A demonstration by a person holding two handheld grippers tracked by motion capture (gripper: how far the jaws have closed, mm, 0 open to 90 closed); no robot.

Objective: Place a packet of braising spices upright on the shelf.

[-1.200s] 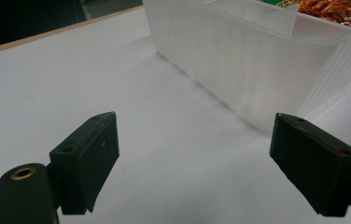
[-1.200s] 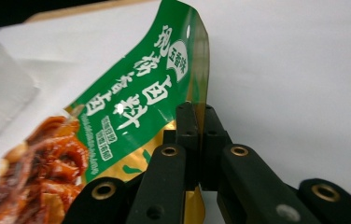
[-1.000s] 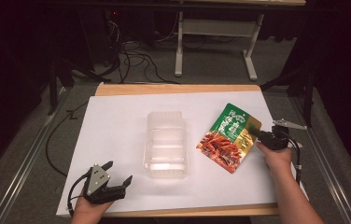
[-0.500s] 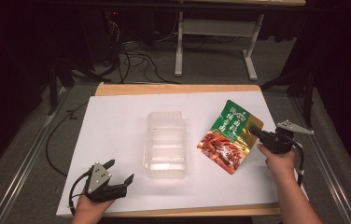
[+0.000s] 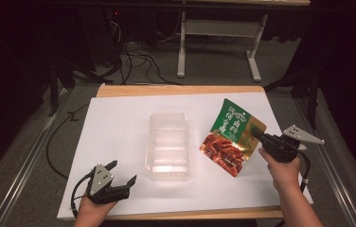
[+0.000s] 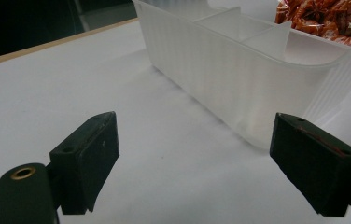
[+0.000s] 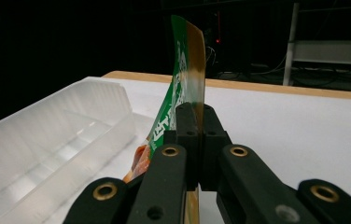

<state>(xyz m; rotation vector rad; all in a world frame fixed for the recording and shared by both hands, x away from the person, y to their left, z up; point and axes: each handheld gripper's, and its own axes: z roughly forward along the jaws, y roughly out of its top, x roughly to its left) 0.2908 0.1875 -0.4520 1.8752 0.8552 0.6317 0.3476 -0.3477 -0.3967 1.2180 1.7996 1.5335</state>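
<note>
- The right gripper (image 5: 256, 136) has its jaws clamped together on the edge of a green and red snack pouch (image 5: 230, 137), seen from the high view at the right side of the white table (image 5: 119, 123).
- In the right gripper view, the pouch (image 7: 183, 93) stands on edge, rising straight up out of the closed jaws, with its red lower part dropping to the left below them.
- The pouch's lower corner is near the table surface; whether it touches cannot be told.
- A clear plastic tray (image 5: 167, 145) sits just left of the pouch, and to the left of the right gripper's jaws (image 7: 47, 149) in that gripper's own view.
- The left gripper (image 5: 121, 182) rests near the front edge of the table, its jaws spread apart with nothing between them.
- In the left gripper view, the tray (image 6: 239, 79) lies ahead of the open jaws and toward the right one, apart from both pads; its inner dividers show, and the pouch (image 6: 327, 18) shows beyond its far rim.
</note>
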